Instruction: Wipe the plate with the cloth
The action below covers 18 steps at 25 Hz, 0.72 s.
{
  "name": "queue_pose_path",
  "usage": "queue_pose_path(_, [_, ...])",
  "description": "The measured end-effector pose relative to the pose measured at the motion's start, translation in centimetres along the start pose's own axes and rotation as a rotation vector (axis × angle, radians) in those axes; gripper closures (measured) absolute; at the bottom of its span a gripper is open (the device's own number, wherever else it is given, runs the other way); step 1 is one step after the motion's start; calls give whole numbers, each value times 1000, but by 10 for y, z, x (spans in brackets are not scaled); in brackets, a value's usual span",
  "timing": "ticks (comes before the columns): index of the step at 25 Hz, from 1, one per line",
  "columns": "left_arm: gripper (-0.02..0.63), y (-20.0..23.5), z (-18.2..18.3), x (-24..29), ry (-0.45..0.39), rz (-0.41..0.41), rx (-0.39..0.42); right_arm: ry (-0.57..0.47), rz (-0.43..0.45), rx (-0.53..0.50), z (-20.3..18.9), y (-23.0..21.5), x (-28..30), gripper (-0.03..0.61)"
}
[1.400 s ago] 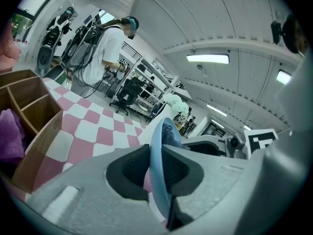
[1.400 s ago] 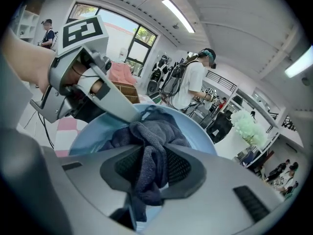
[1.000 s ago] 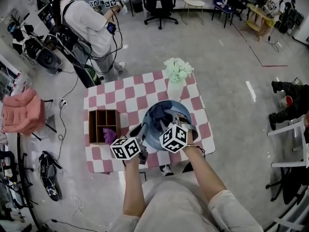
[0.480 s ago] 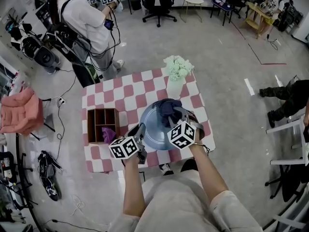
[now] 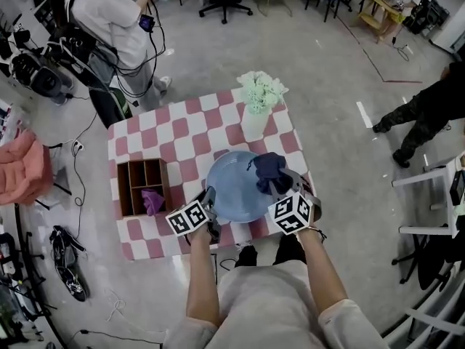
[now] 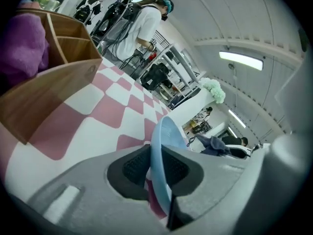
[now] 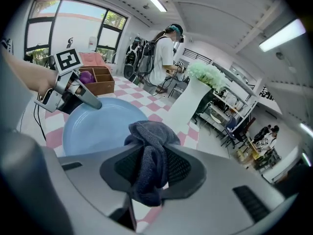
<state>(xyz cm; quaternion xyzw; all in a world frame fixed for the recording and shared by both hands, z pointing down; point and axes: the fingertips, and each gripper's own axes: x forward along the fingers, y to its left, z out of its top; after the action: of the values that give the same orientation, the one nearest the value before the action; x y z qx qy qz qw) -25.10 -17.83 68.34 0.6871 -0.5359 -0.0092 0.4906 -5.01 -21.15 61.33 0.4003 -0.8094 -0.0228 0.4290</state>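
Blue plate (image 5: 229, 189) is clamped at its rim by my left gripper (image 6: 155, 166); my right gripper (image 7: 152, 173) pinches the cloth (image 7: 146, 131) over it. Wiping seems underway; next, sweep across.

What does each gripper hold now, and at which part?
The left gripper holds the plate by its near rim. The right gripper holds the cloth, pinched at a bunched fold.

The head view is looking steeply down over the table (image 5: 145, 140), while both gripper views are skimming close across the shared plate (image 5: 232, 187) from opposite sides.
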Motion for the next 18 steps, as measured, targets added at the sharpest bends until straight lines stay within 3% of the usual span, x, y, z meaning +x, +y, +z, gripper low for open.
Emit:
queue_pose_path(4, [570,6,-13,8,31,32,-48,-58,52,183,-8,1,-9,460])
queue_pose_path(6, [571,12,-12,11,36,60,-43,-92,68,291,-11,1,-10,460])
queue_pose_path(8, [571,16,-7,12,37,81,-16,-107,71,336,-12,3,-10,460])
queue_pose_path(15, [515,20,-5,18,102,251,216,-115,81,385,-31,-3,-26,460])
queue_pose_path(18, [502,20,-1,13,92,328,318,-114,100,391,-39,-5,-36,460])
